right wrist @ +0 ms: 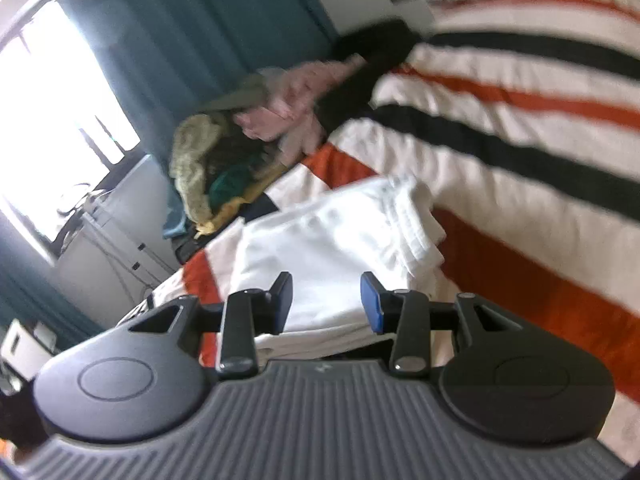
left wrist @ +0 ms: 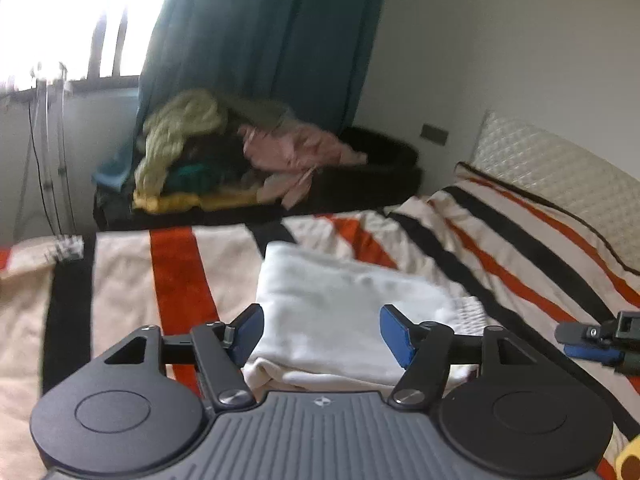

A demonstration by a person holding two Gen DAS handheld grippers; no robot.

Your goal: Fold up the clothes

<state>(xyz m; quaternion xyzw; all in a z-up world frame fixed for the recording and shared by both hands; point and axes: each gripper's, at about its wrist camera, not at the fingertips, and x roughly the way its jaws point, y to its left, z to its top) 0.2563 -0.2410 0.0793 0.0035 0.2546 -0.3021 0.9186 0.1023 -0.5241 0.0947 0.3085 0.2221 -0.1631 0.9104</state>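
Note:
A folded white garment (left wrist: 340,300) lies on the striped bed cover (left wrist: 180,280), its ribbed waistband toward the right. My left gripper (left wrist: 322,334) hovers just above its near edge, jaws wide open, blue pads (left wrist: 248,334) clear of the cloth. In the right wrist view the same garment (right wrist: 332,232) lies beyond my right gripper (right wrist: 326,302), which is open with a narrower gap and nothing pinched between its pads (right wrist: 370,304). The right gripper (left wrist: 588,340) also shows at the right edge of the left wrist view, off the garment.
A pile of unfolded clothes (left wrist: 208,152), green, pink and yellow, sits in a dark basket (left wrist: 380,160) beyond the bed's far edge, below a teal curtain (left wrist: 260,32). A quilted headboard (left wrist: 540,160) bounds the bed on the right. A bright window (left wrist: 60,12) is at left.

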